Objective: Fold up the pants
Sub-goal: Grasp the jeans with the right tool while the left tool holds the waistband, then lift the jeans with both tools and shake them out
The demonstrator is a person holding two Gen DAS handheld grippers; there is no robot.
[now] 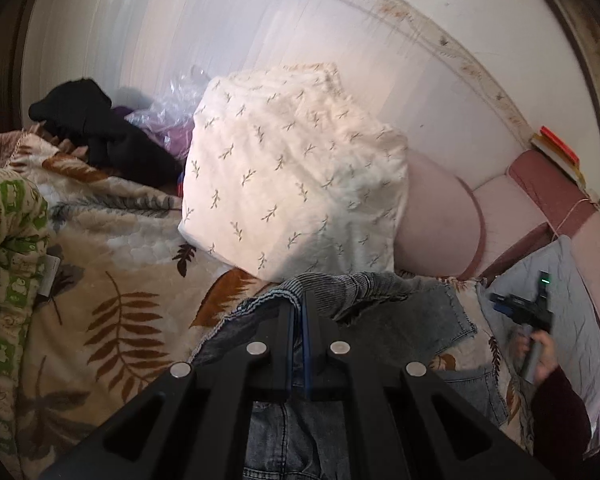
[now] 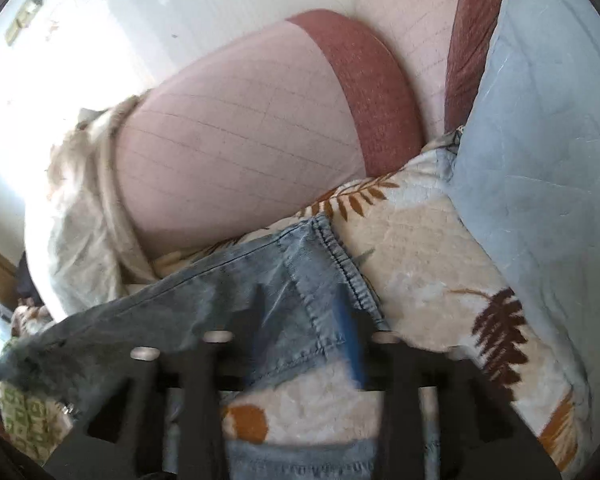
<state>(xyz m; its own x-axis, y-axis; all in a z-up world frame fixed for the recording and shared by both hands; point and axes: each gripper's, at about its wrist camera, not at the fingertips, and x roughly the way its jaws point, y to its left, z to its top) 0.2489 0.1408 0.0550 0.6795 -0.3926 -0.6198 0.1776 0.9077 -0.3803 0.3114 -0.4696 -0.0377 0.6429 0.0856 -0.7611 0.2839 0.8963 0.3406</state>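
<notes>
Left tool [image 1: 298,300]: fingers lying close together, clamping a bunched ridge of the jeans [image 1: 380,300] between the blue pads. Denim is rising in a fold right at the fingertips, the ribbed grey inside of the cloth showing there, the rest draping down under the tool body.

Right tool [image 2: 304,304]: frame is motion-blurred. Fingers are standing apart, one on each side of a denim panel; a blue pad is showing on the right finger [image 2: 346,320]. Cannot tell whether the pads are touching the cloth. In the left wrist view this tool [image 1: 534,312] is sitting at the far right, held in the person's hand [image 1: 540,356], a small green light glowing on it.

The jeans [image 2: 260,280] are lying on the bed, on a cream blanket [image 1: 112,280] with brown leaf prints. A stitched hem edge is running diagonally across the right wrist view, blanket showing bare beyond it.

Around the jeans: a white pillow [image 1: 292,176] with small sprig pattern is standing just behind the fold. A pink cushion [image 2: 236,152] with a rust-coloured band is sitting beside it, close to the denim edge. A pale blue pillow [image 2: 540,120] is lying to the right. Black clothing [image 1: 92,128] and crumpled clear plastic [image 1: 172,108] are piled at the back left, well apart from the jeans. A green-patterned quilt [image 1: 8,240] is lying at the left edge.
</notes>
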